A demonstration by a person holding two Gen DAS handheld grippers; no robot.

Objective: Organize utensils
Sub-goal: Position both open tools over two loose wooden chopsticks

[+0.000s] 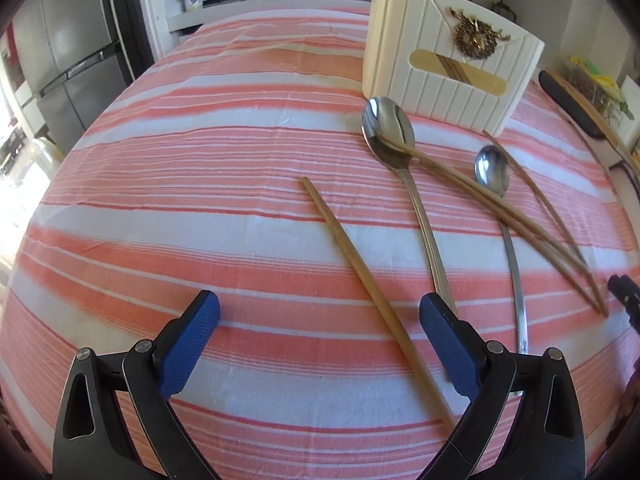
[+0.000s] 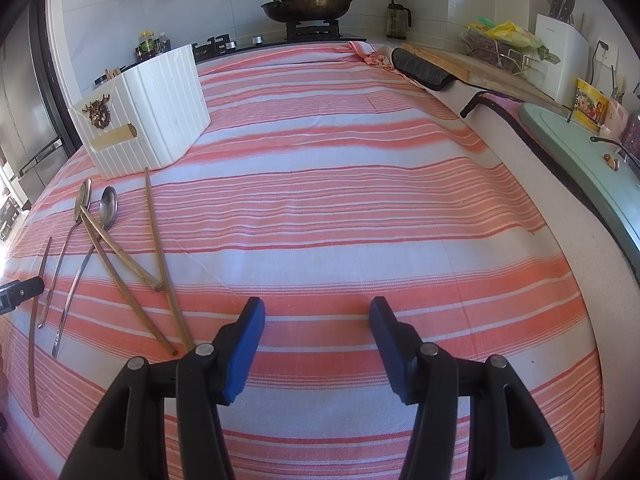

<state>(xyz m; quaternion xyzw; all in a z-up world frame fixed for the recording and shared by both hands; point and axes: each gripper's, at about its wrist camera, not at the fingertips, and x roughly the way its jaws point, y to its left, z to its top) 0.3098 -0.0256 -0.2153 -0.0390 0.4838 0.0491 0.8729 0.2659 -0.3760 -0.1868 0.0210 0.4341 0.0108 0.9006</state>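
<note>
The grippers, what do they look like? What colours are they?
Both look the same. The left gripper and the right gripper each have two glossy black plastic arms with cut-out slots and round silver pins. Each tip wears a flat blue pad with a bumpy, dotted surface. No cables or markings show.

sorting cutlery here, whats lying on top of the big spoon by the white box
Two crossed wooden chopsticks lie over the big spoon, tips resting in its bowl. The cloth beneath the spoon is covered.
</note>
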